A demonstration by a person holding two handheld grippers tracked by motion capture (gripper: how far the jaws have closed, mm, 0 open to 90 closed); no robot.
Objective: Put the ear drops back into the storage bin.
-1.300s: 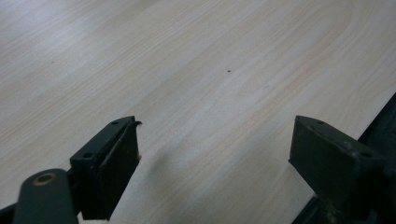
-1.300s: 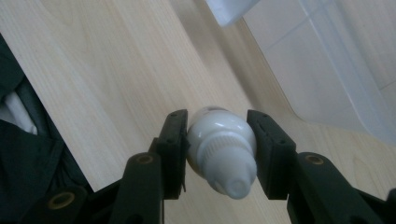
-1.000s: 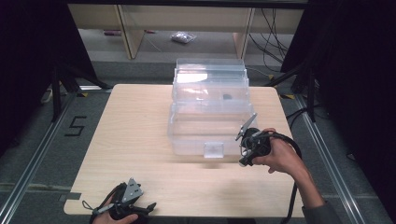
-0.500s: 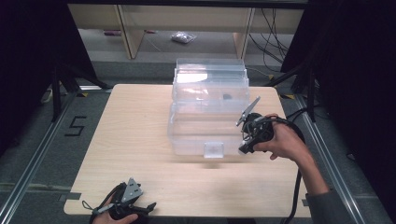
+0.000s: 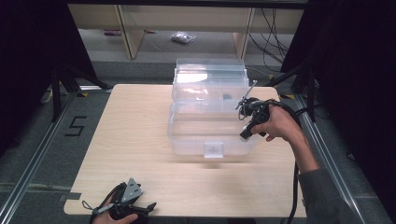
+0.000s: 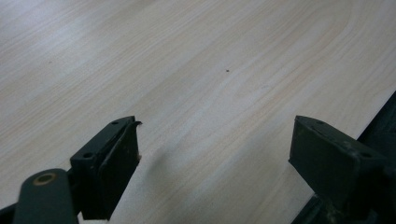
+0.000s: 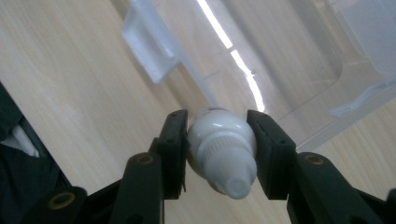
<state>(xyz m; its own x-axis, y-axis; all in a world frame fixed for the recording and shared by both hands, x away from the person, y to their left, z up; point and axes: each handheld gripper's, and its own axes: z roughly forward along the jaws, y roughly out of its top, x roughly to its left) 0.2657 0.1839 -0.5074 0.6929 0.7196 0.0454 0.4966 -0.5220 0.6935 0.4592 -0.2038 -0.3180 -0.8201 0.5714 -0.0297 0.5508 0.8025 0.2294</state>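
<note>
The right tongs (image 7: pixel 218 156) are clamped on a white bottle (image 7: pixel 222 154) over the clear box (image 5: pixel 210 116); the left tongs (image 6: pixel 215 158) gape, holding nothing.

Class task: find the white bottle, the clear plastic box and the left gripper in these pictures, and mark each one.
white bottle (image 7: pixel 219 144): right gripper view, its ribbed collar between the jaws.
clear plastic box (image 5: pixel 187 135): high view, its front wall.
left gripper (image 5: pixel 150 206): high view, between its fingertips.

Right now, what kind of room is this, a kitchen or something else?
Probably a lab or workshop, not a kitchen: a bare wooden table inside a metal frame, loose cables behind, and a floor mark "5".
</note>
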